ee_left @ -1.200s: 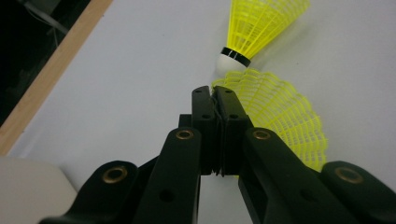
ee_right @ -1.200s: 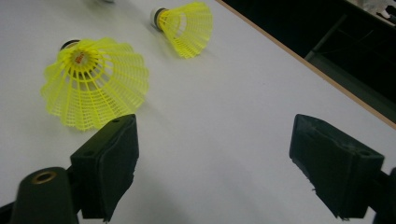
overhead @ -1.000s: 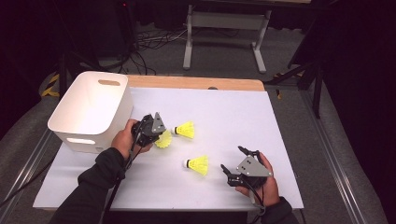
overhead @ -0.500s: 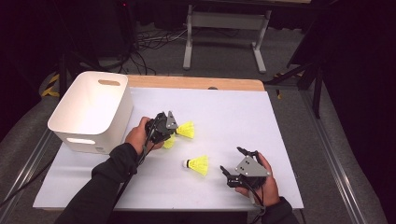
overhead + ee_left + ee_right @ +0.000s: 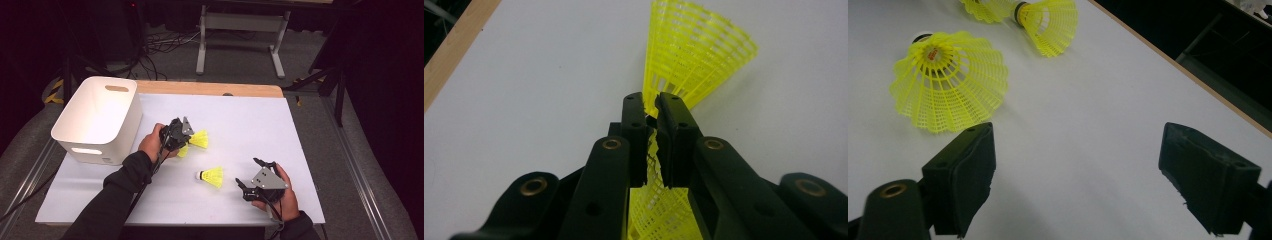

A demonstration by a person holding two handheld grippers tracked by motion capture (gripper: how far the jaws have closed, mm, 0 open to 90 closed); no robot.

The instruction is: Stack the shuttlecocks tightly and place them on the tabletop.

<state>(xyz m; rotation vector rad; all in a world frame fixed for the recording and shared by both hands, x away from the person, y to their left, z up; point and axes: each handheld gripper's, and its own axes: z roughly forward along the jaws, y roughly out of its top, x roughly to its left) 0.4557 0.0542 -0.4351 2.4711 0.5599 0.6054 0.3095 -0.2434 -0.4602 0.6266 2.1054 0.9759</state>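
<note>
- The left gripper [image 5: 652, 107] has its jaws pressed nearly together, pinching the thin mesh skirt of a held shuttlecock [image 5: 659, 210]. That yellow mesh runs back between the jaws and under the gripper body.
- Straight ahead of those jaw tips, touching or all but touching them, lies a second shuttlecock [image 5: 696, 55]. Its narrow end points at the jaws and its skirt flares away, so its long axis carries on along the jaw line.
- In the high view the left gripper [image 5: 177, 134] sits just right of the white bin [image 5: 95, 120]. Judging from that, the bin lies behind and to the side of the jaws, so the coming move likely turns on swinging the held shuttlecock back towards it.
- A third shuttlecock [image 5: 212, 176] lies on its side on the white table sheet [image 5: 300, 130] between the two hands, nearer the right one.
- The right gripper [image 5: 1075, 175] has its jaws spread wide with nothing between them. The third shuttlecock [image 5: 950, 80] lies ahead and off the left jaw, skirt towards the jaws, cork end away.
</note>
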